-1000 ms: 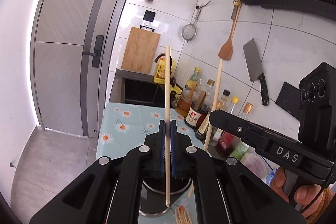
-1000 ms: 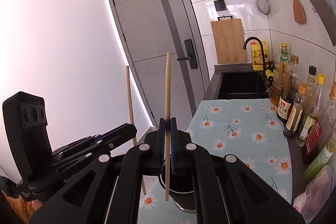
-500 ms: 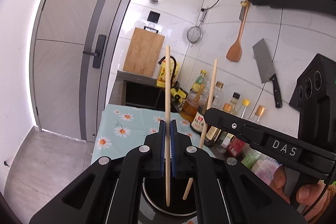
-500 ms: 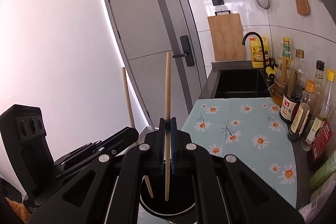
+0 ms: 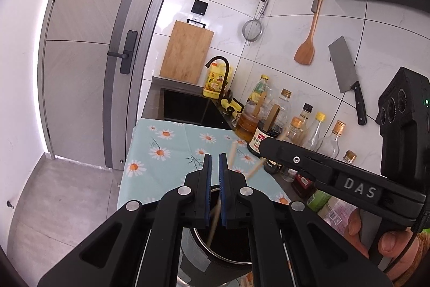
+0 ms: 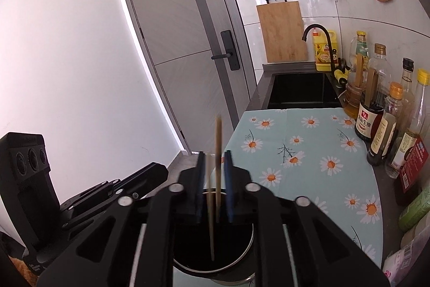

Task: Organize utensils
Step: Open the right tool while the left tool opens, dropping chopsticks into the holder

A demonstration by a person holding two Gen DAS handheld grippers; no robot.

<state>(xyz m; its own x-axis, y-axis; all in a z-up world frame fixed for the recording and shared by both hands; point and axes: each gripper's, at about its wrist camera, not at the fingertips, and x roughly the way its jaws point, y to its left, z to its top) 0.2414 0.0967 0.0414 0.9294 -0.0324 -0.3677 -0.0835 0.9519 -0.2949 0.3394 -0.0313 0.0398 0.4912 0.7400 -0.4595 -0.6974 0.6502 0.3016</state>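
Over a dark utensil pot [image 6: 212, 257] on the daisy-cloth table [image 6: 309, 152], the right gripper [image 6: 213, 174] jaws are opening around a blurred chopstick [image 6: 217, 152]; the left gripper [image 5: 214, 176] jaws stand slightly apart, gripping nothing; a tilted stick could miss the rim.

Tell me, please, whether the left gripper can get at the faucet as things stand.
Probably yes: only the flowered cloth and the sink lie between the left gripper and the faucet.
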